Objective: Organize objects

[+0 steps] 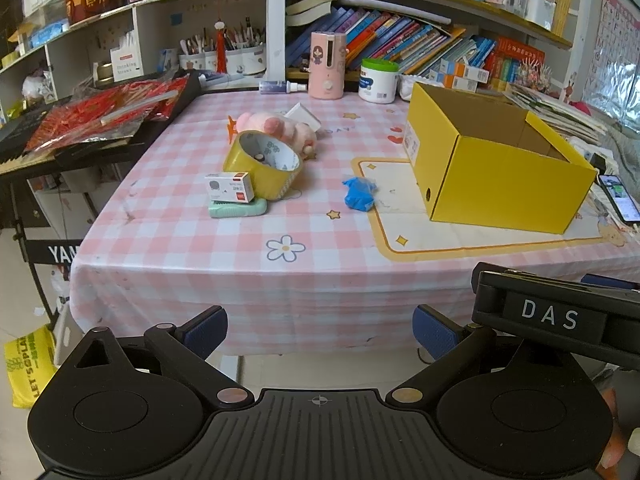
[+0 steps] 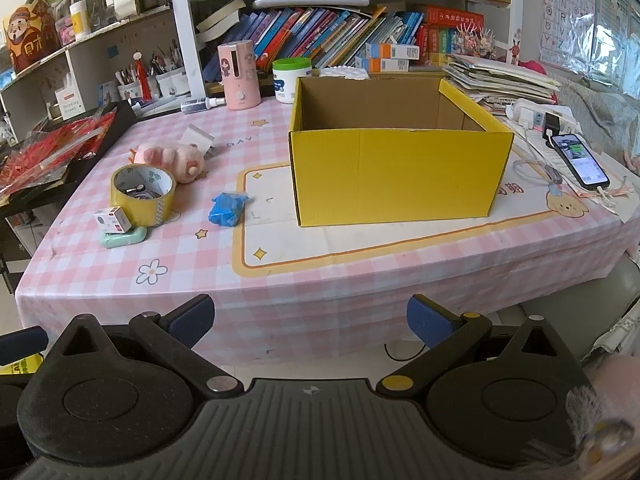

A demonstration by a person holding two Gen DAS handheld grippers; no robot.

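Note:
An open yellow cardboard box (image 2: pixel 400 176) (image 1: pixel 496 176) stands on the pink checked tablecloth (image 2: pixel 320 276). Left of it lie a crumpled blue object (image 2: pixel 227 208) (image 1: pixel 360 194), a yellow tape roll (image 2: pixel 143 192) (image 1: pixel 262 164), a small white box (image 2: pixel 113 220) (image 1: pixel 230 187) on a mint-green case (image 2: pixel 123 237) (image 1: pixel 238 209), and a pink plush toy (image 2: pixel 172 158) (image 1: pixel 280 128). My left gripper (image 1: pixel 320 330) and right gripper (image 2: pixel 310 318) hover open before the table's front edge, holding nothing. The right gripper's body (image 1: pixel 552 312) shows in the left wrist view.
A phone (image 2: pixel 580 160) on a cable lies right of the box beside stacked papers (image 2: pixel 500 80). A pink dispenser (image 2: pixel 239 76), a white jar (image 2: pixel 291 80) and a spray bottle (image 2: pixel 202 103) stand at the back. Red packets (image 1: pixel 108 116) cover a side stand on the left.

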